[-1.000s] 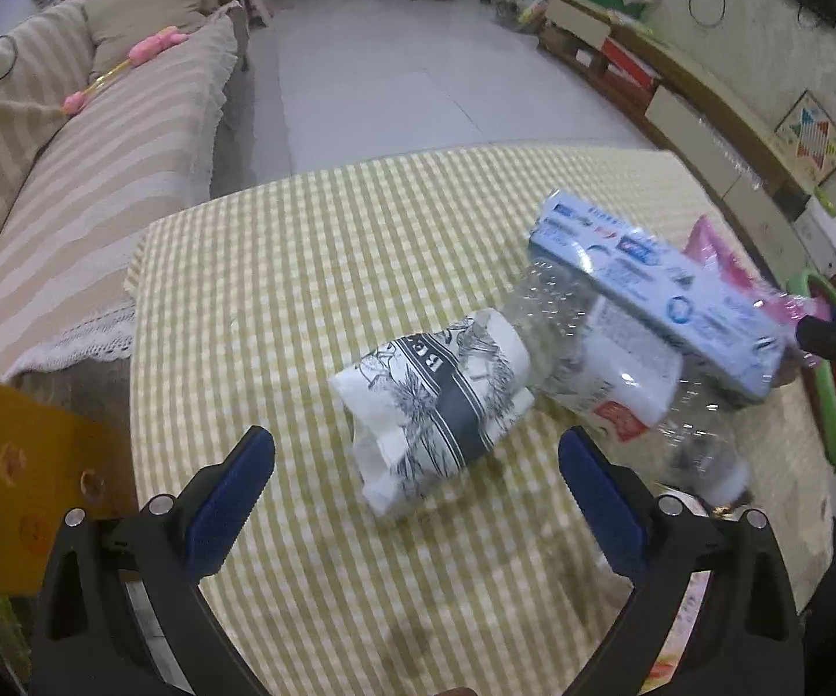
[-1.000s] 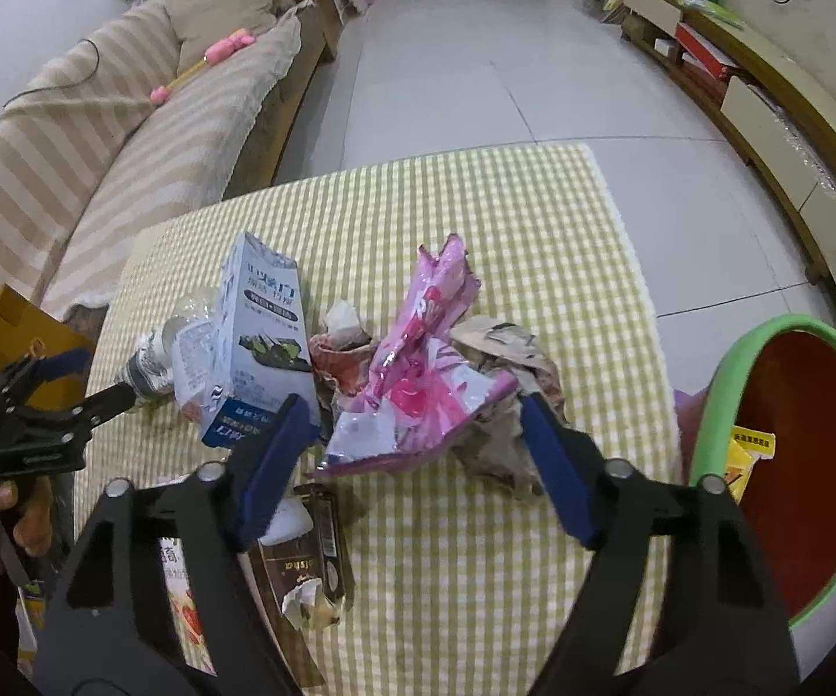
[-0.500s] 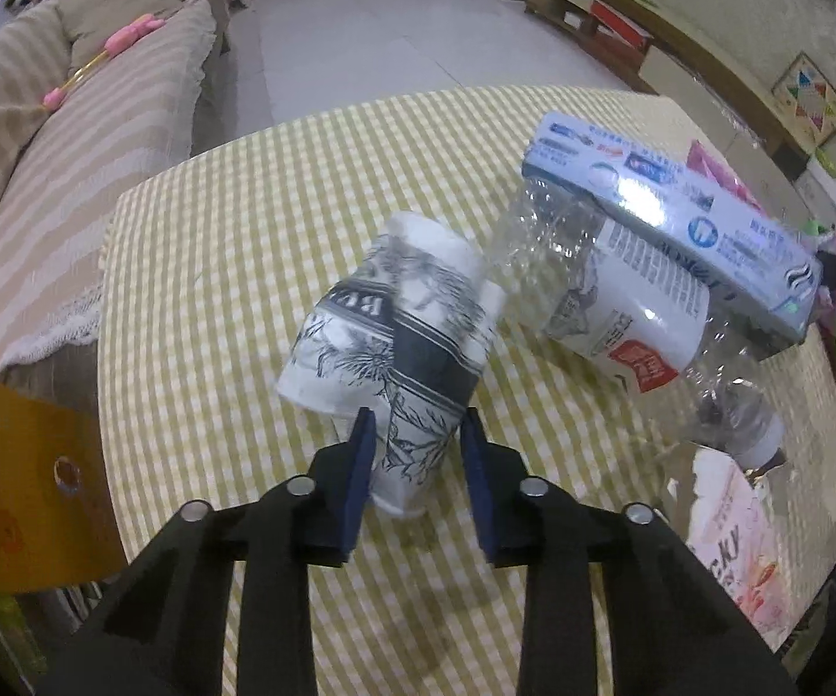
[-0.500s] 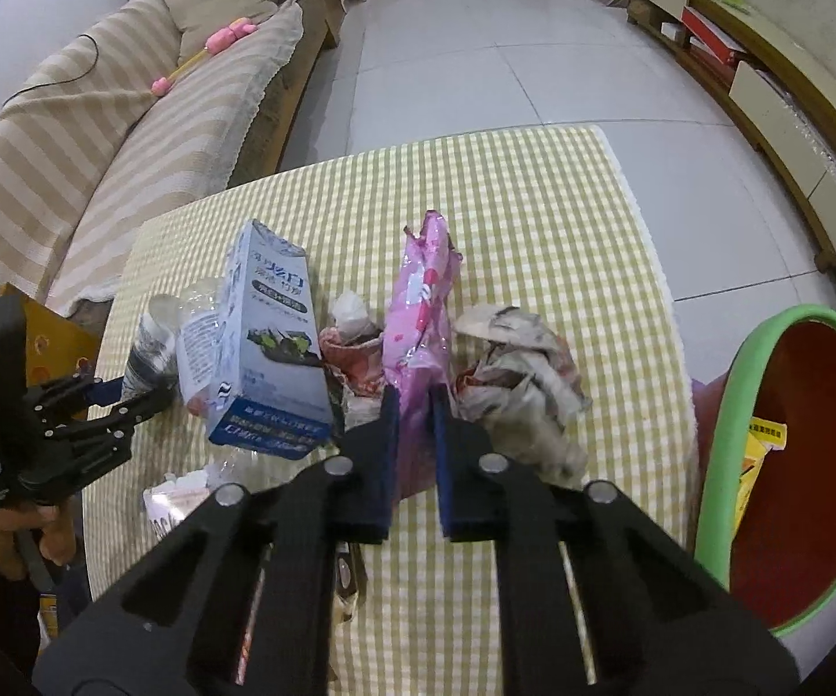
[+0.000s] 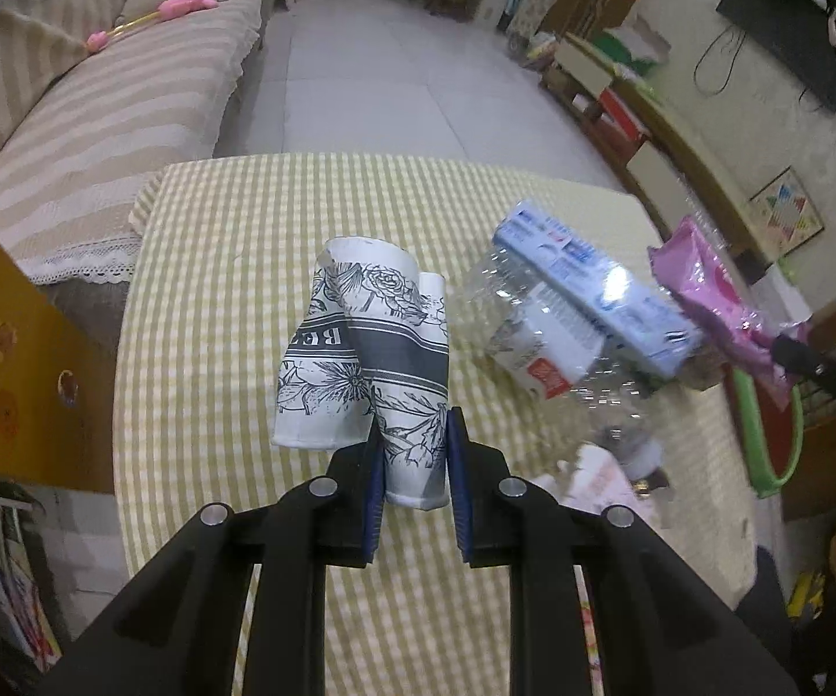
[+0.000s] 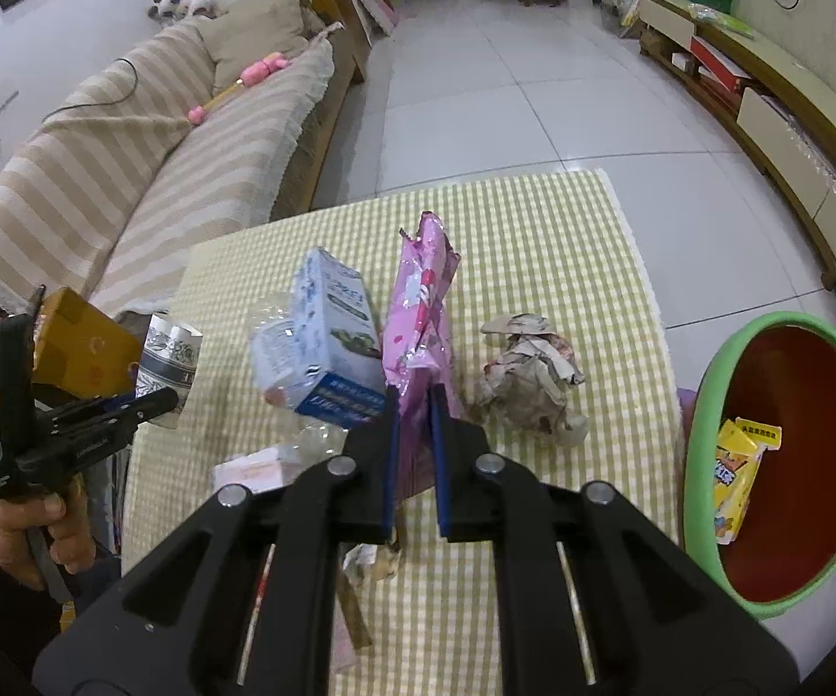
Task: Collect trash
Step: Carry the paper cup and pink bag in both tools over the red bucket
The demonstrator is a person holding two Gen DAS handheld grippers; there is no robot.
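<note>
Clamping the crumpled paper cup (image 5: 365, 342) by its lower end above the table's near left area, the left gripper (image 5: 415, 464) risks losing it; the right gripper (image 6: 415, 435) pinches the pink wrapper (image 6: 420, 313), which could brush the blue carton (image 6: 336, 336). Beyond the right edge, the green-rimmed bin (image 6: 731, 348) lies unobstructed
</note>
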